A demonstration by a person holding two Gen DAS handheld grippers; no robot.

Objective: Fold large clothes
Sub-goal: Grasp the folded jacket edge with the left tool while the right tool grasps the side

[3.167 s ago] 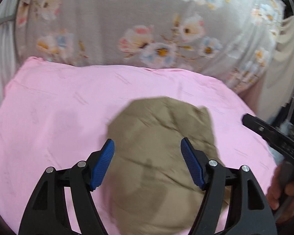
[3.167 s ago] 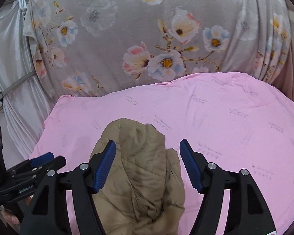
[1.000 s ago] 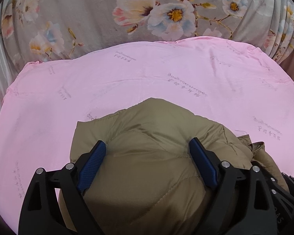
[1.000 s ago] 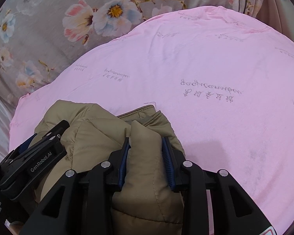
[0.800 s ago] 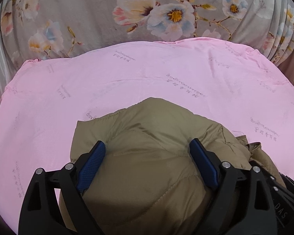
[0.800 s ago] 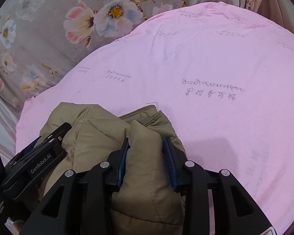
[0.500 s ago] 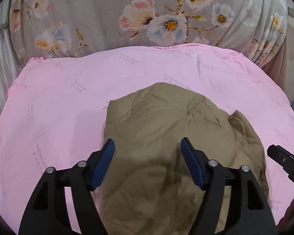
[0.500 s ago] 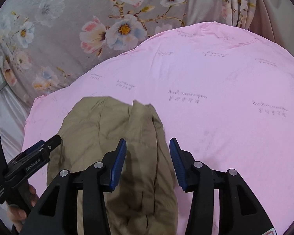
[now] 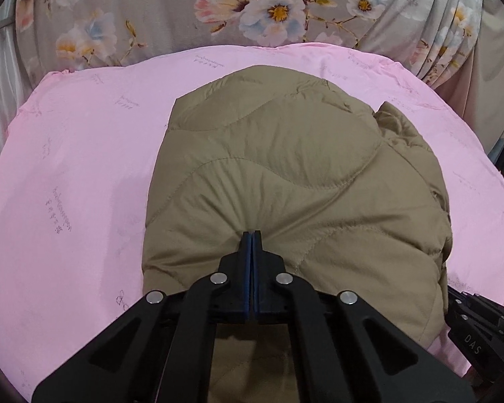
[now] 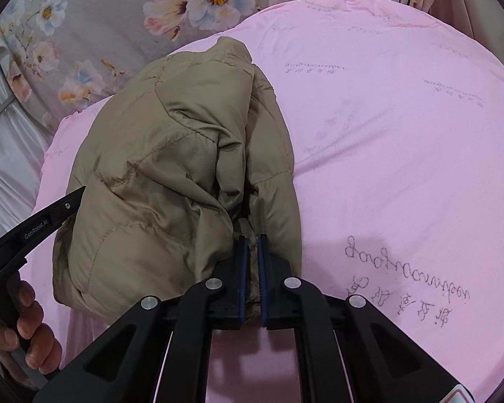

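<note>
A tan quilted jacket (image 9: 285,168) lies bunched and folded on the pink sheet (image 9: 67,184). My left gripper (image 9: 252,235) is at the jacket's near edge. Its jaws are closing tight, blue pads together on a pinch of fabric that puckers around the tip. In the right wrist view the jacket (image 10: 171,168) is a thick mound. My right gripper (image 10: 251,238) is closing on a fold at its near right side, with fabric filling the narrow gap between the pads. The left gripper's black finger (image 10: 50,215) reaches in beside the mound, held by a hand (image 10: 27,329).
The pink sheet (image 10: 403,134) spreads wide to the right of the jacket, printed with dark lettering. A grey floral cloth (image 9: 252,6) hangs behind the sheet's far edge. Pale curtain folds (image 10: 3,168) stand at the left. Part of the right gripper (image 9: 477,322) shows at the lower right.
Half a second ago both grippers stood open and drawn back from the jacket. Both have now moved in and closed on its near edge, the left on a small pinch, the right on a fold.
</note>
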